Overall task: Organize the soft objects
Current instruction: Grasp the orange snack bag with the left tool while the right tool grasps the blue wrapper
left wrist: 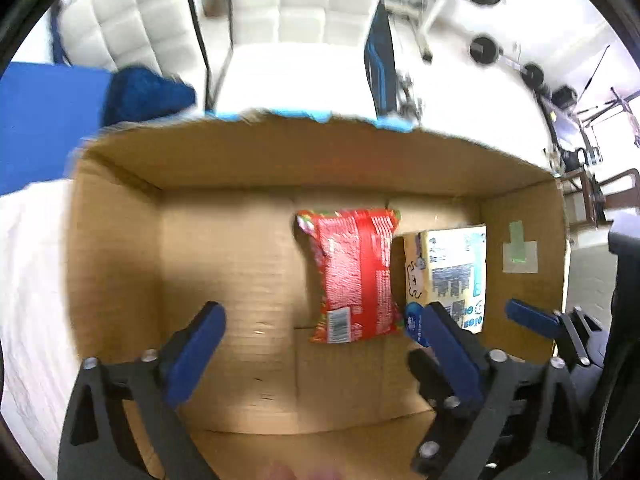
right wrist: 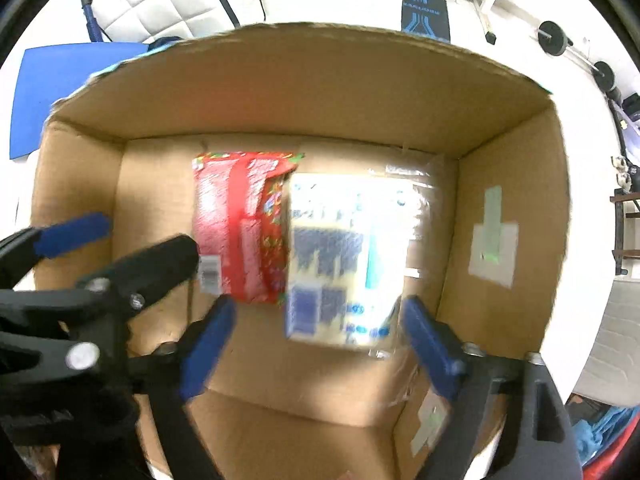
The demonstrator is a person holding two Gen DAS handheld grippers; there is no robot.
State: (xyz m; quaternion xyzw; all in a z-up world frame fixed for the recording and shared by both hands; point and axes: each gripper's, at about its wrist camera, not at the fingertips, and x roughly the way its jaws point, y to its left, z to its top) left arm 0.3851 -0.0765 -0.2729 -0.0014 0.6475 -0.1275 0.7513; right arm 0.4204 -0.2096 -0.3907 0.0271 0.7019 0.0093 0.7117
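1. Open cardboard box [left wrist: 120,248], seen from above by both wrist cameras, standing on a white surface [left wrist: 28,280].
2. On the box floor: red snack packet [left wrist: 354,272] lying flat, and beside it toward the right wall a pale yellow pack with blue print [left wrist: 452,268], touching or slightly overlapping the red one; blurred in the right view.
3. Left gripper [left wrist: 320,320] spread wide, holding nothing, poised above the floor in front of the red packet.
4. Right gripper [right wrist: 316,312] likewise wide open and empty, fingers [right wrist: 208,332] flanking the near end of the pale pack without touching it.
5. Blue mat [left wrist: 44,120] beyond the box's left corner.
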